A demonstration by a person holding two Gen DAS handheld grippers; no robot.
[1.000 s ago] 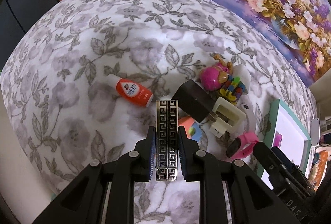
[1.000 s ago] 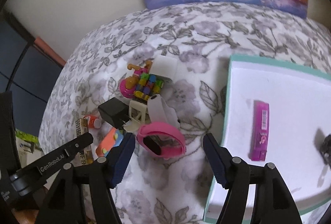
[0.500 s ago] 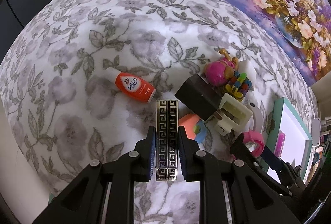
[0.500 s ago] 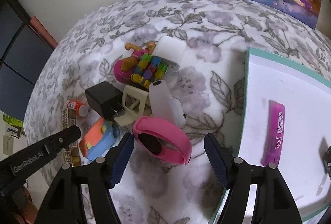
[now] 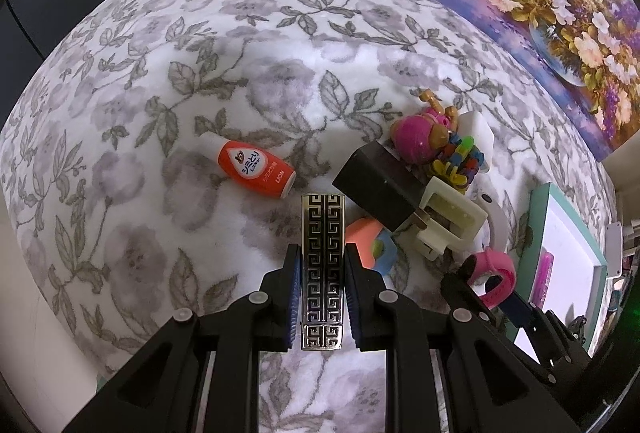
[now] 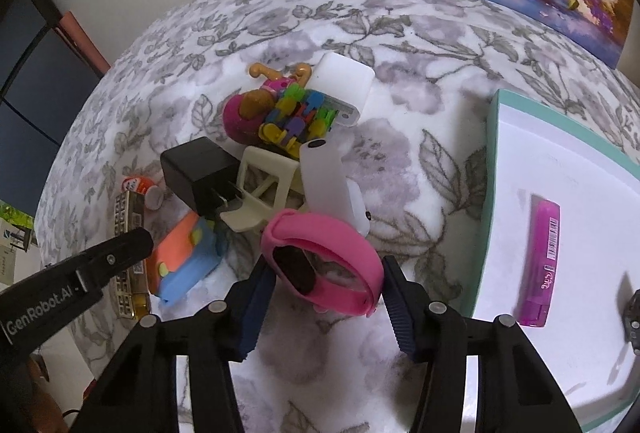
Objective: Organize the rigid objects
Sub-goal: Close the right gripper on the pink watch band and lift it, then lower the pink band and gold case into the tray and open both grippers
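Tools first, nearest the cameras: left tool [image 5: 322, 303] clamped narrow on a metal bar with a key-fret pattern [image 5: 322, 265], held lengthwise so both pads bear on its long edges, lifted off the flowered bed cover [image 5: 168, 81] and likely bound for the tray. Right tool [image 6: 322, 303], its jaws just now closing, straddles the pink wristband [image 6: 320, 257]; the pads stand at either side of the loop, whether pressing yet I cannot tell, and the band rests on the cover. Squeezing across the loop's width seems chosen because the band has no flat face to take.

Just beyond: an orange and blue block [image 6: 184, 257], a cream plastic frame [image 6: 262, 193] touching a black plug adapter [image 6: 200, 173], and a white oblong case [image 6: 326, 185] behind the band. Off to one side lies an orange bottle [image 5: 252, 169], apart from the heap.

Farther: a pink ball toy [image 6: 244, 113] under coloured clips [image 6: 300, 117].

Right of the heap: white tray with green rim [image 6: 492, 161], holding a magenta tube [image 6: 540, 261].
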